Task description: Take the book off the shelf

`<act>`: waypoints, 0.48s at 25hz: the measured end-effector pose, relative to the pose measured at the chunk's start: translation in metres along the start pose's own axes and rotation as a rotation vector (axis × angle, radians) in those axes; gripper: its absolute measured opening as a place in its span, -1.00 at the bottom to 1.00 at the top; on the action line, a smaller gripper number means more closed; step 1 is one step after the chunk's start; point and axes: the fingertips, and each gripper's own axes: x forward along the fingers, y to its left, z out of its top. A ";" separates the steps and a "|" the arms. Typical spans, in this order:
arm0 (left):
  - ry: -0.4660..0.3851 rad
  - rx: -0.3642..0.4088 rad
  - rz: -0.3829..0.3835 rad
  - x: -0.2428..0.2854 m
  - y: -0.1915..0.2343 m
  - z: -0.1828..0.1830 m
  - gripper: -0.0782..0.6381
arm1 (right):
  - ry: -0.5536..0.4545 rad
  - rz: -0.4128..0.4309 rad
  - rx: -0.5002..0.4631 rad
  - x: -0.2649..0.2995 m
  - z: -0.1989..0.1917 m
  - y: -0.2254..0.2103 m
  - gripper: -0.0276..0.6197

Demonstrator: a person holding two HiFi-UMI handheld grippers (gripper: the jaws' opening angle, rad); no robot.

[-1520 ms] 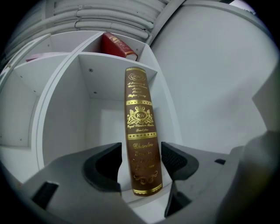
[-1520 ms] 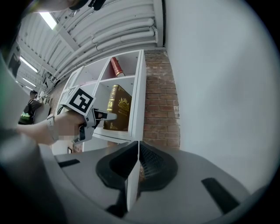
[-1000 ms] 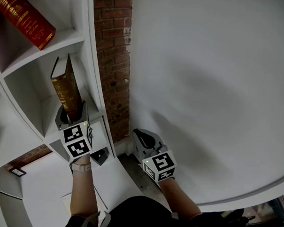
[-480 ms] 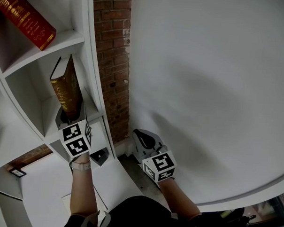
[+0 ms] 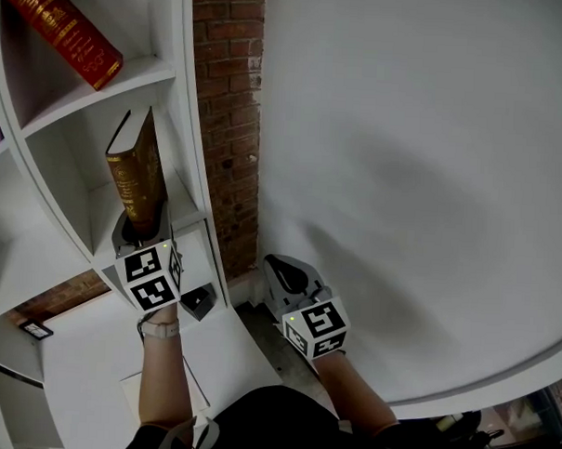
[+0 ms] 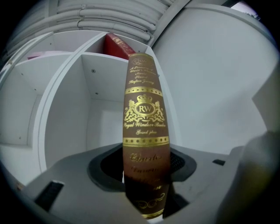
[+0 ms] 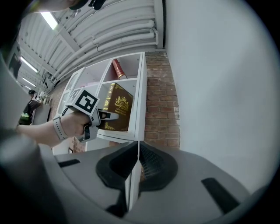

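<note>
A brown book (image 5: 139,180) with gold lettering stands upright in a cell of the white shelf (image 5: 190,220). My left gripper (image 5: 143,224) reaches into that cell at the book's lower spine. In the left gripper view the spine (image 6: 144,131) fills the gap between the jaws, which are closing on it; a thin dark slit still shows at its right side. The right gripper view shows the same book (image 7: 117,111) with the left gripper (image 7: 103,116) at it. My right gripper (image 5: 281,270) hangs low by the white wall, shut and holding nothing (image 7: 138,166).
A red book (image 5: 62,28) leans in the cell above. A strip of brick wall (image 5: 225,123) runs between the shelf and a large white wall (image 5: 422,179). A small dark object (image 5: 199,301) sits on the lower shelf board near my left wrist.
The left gripper's jaws have narrowed around the brown book's spine. The head view has shifted slightly; the right gripper has stayed where it was.
</note>
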 end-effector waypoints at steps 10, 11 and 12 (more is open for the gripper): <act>-0.021 0.013 0.011 -0.051 -0.002 0.006 -0.15 | -0.001 0.045 0.001 -0.031 0.002 0.021 -0.86; -0.023 0.014 0.012 -0.057 -0.003 0.007 -0.15 | -0.001 0.051 0.001 -0.034 0.003 0.024 -0.85; -0.025 0.014 0.013 -0.063 -0.004 0.008 -0.15 | -0.001 0.057 0.001 -0.038 0.003 0.027 -0.86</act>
